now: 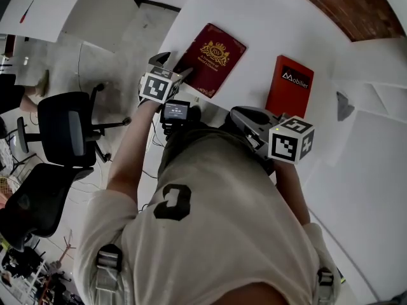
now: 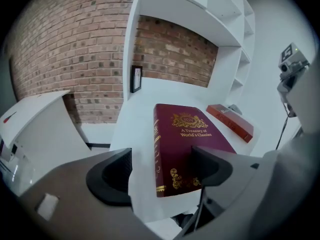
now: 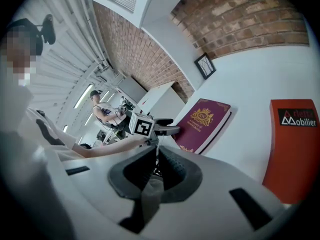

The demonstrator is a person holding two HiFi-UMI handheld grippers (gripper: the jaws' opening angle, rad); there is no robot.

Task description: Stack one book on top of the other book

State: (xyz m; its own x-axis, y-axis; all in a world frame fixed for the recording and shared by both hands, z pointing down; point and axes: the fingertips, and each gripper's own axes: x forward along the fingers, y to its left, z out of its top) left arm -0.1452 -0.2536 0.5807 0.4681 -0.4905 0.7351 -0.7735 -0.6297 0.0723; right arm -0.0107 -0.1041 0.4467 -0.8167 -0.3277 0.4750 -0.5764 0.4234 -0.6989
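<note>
Head view: the maroon book (image 1: 212,59) lies flat by the worktop's (image 1: 267,18) left edge, long axis running front to back; the red book (image 1: 289,86) lies well apart, nearer the front edge

Left gripper view: the left claw (image 2: 160,171) is spread astride the maroon book's near end, its spine facing left

Right gripper view: the right claw (image 3: 155,156) is pressed together, empty

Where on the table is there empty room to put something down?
The white table is bare between the dark red gold-printed book and the orange-red book, and beyond both toward the brick wall. It is crowded at the red book's near corner, where the left gripper stands open around it.
</note>
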